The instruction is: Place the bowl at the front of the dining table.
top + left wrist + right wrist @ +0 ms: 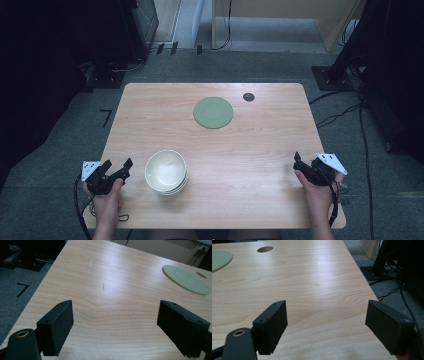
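We are resting both grippers at the near corners of the wooden table (pixel 260 150), with nothing held. The left gripper (pixel 118 166) is sitting just beside the stack of cream bowls (pixel 166 171), which stands near the front edge, left of centre; the right gripper (pixel 298 161) is lying well apart from it, close to the right edge. In the left gripper view the two black jaws are standing wide apart over bare wood, released, and the same is showing in the right gripper view, where the jaws are likewise spread and empty. The green plate (pixel 213 112) is lying flat toward the far side of the table, near a small dark cable hole (pixel 248 97).

We are judging the step in hand to be the approach of the left gripper to the bowls, since they are the nearest thing to either claw. To do it well, we are advising a turn of the left gripper toward the stack, so that the rim comes between the jaws, one jaw inside the top bowl and one outside. Closing on the rim of the top bowl alone is calling for care: the bowls are nested, and a low grip may be catching two. We cannot tell how many bowls the stack is holding.
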Demonstrator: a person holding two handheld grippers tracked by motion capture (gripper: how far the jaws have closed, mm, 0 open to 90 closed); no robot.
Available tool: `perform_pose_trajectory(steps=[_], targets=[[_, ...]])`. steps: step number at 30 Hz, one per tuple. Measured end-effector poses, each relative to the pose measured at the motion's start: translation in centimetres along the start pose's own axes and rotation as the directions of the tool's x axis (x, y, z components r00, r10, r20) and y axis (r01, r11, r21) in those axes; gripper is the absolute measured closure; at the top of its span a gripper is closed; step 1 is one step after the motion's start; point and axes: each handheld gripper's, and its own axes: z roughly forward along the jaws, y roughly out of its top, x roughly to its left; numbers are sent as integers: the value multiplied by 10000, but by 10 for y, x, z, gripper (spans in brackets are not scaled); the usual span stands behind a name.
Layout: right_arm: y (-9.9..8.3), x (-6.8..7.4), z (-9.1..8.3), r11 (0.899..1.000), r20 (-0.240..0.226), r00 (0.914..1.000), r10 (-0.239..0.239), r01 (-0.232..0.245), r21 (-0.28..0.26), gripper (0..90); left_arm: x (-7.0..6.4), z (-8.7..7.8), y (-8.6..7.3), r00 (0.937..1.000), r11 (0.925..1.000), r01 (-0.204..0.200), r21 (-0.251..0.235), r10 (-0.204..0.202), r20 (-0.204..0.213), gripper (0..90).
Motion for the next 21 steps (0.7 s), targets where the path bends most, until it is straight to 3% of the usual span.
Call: perform_pose_trajectory(steps=[3, 5, 6, 7, 17, 21], targets=[[0, 0, -1, 10000, 19, 10000, -34, 34, -19, 186, 0, 0, 1, 10000, 10000, -46, -34, 46, -35, 174], [0, 1, -2, 10000, 39, 10000, -58, 58, -10, 186, -2, -1, 0, 9996, 9995, -279, -129, 279, 57, 230], [1, 1, -3, 10000, 90, 10000, -14, 14, -38, 189, -5, -1, 0, 9978, 9978, -661, -84, 661, 79, 231], [1, 1, -3, 10000, 108, 9999, 2, -1, -61, 189, -6, -1, 1, 9974, 9975, -700, -74, 701, 138, 234], [9, 7, -6, 9999, 70, 10000, 59, -58, -150, 195, -14, -8, 15, 9965, 9977, -684, 20, 682, 482, 232], [12, 8, -7, 9996, -26, 9998, 201, -202, -171, 201, -21, -14, 22, 9942, 9977, -661, -138, 671, 839, 232]])
